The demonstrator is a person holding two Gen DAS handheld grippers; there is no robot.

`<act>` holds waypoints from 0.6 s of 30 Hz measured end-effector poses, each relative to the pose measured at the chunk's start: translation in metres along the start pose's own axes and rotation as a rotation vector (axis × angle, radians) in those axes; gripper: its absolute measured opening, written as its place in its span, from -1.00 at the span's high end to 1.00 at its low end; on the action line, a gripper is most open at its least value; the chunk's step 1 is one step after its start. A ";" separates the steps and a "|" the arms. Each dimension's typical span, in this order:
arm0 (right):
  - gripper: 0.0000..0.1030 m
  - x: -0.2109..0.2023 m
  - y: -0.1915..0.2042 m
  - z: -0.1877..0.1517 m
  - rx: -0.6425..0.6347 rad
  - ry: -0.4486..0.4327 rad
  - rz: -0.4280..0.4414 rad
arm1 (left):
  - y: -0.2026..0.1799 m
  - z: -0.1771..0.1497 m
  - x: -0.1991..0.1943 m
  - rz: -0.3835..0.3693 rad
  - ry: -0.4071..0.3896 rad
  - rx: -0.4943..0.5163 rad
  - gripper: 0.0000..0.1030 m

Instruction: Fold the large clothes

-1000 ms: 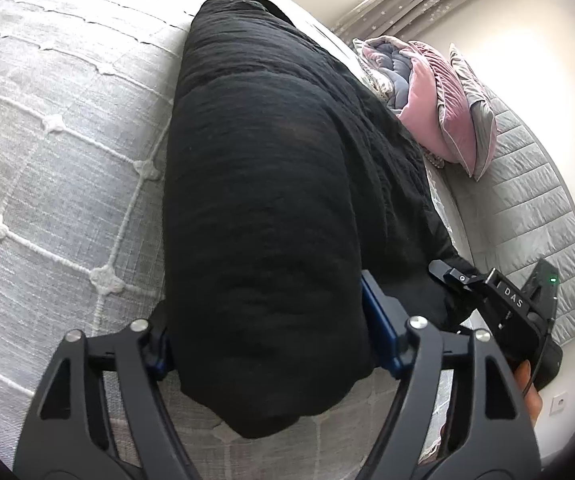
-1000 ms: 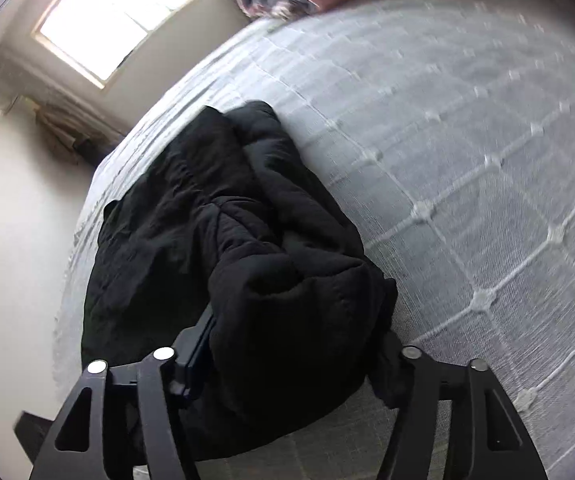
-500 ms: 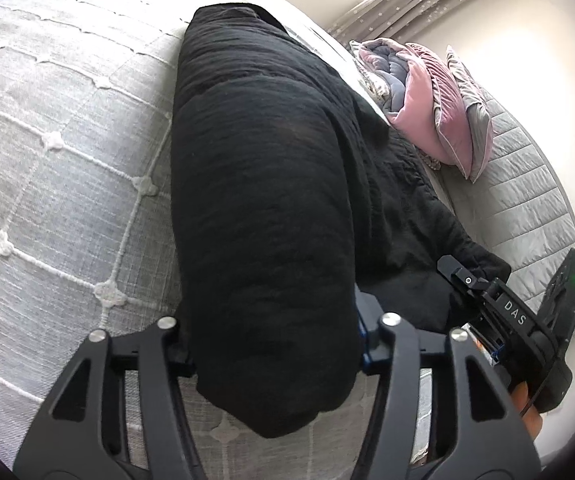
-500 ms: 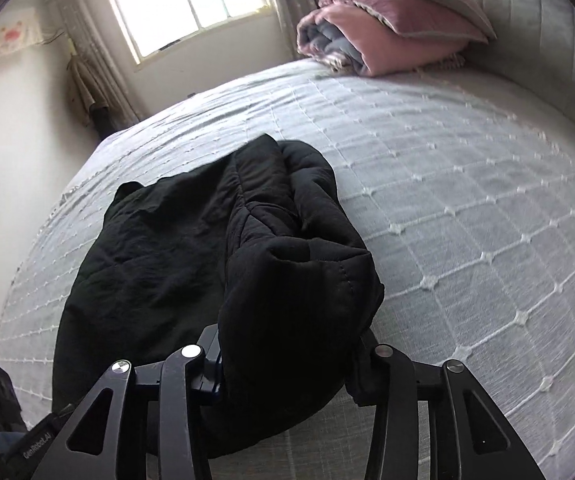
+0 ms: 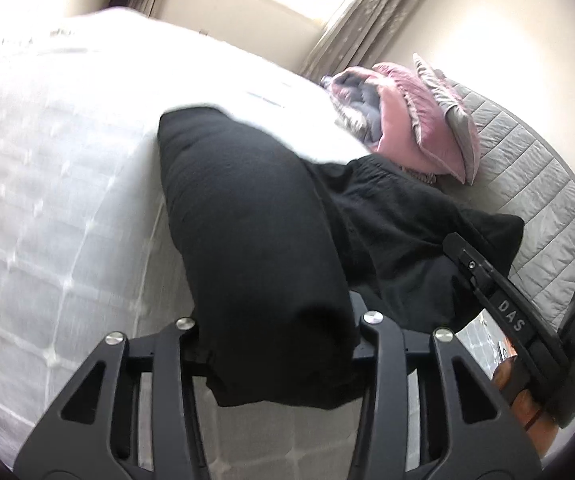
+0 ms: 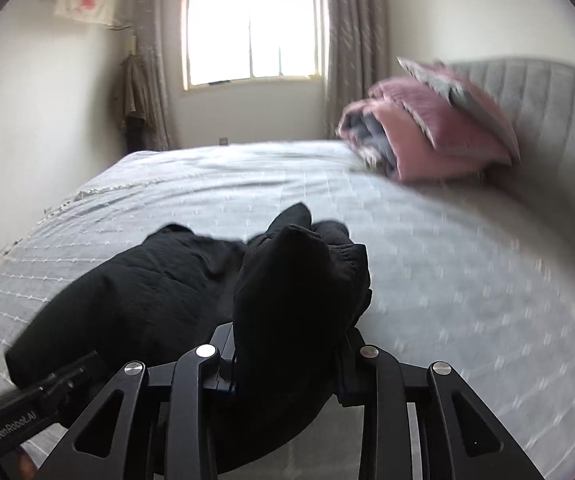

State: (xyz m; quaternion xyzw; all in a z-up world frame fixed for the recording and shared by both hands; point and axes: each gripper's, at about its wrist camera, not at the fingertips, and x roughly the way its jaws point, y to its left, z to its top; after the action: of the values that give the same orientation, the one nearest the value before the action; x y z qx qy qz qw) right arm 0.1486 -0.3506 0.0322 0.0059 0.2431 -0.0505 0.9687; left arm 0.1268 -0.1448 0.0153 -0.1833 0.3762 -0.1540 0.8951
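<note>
Both wrist views (close, low) share the bed (image 5: 59, 184) (image 6: 427, 248).

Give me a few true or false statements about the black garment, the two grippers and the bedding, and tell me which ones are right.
1. The left gripper has its jaws closed on the bulky black fabric garment. True.
2. The right gripper hangs open, holding nothing. False: its jaws clamp a bunched fold of the same garment.
3. The pink folded quilt lies on top of the garment. False: it sits apart, by the grey padded headboard.
4. The garment rests partly on the grey quilted bedspread. True.
5. The window is covered by closed curtains. False: the grey curtains hang at its sides.
</note>
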 end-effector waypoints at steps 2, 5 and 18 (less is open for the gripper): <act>0.42 0.005 -0.017 0.022 0.008 -0.004 0.008 | -0.021 0.017 0.003 0.000 -0.026 0.031 0.17; 0.45 0.013 -0.047 0.053 0.002 -0.016 0.017 | -0.059 0.045 0.014 -0.025 -0.057 0.069 0.19; 0.48 -0.030 -0.282 0.169 0.023 -0.423 -0.207 | -0.277 0.090 0.116 -0.414 -0.078 0.174 0.15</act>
State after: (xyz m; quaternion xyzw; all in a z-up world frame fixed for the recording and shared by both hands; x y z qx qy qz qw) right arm 0.1729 -0.6346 0.1992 -0.0187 0.0335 -0.1524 0.9876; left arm 0.2316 -0.4190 0.1254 -0.1846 0.2809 -0.3588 0.8708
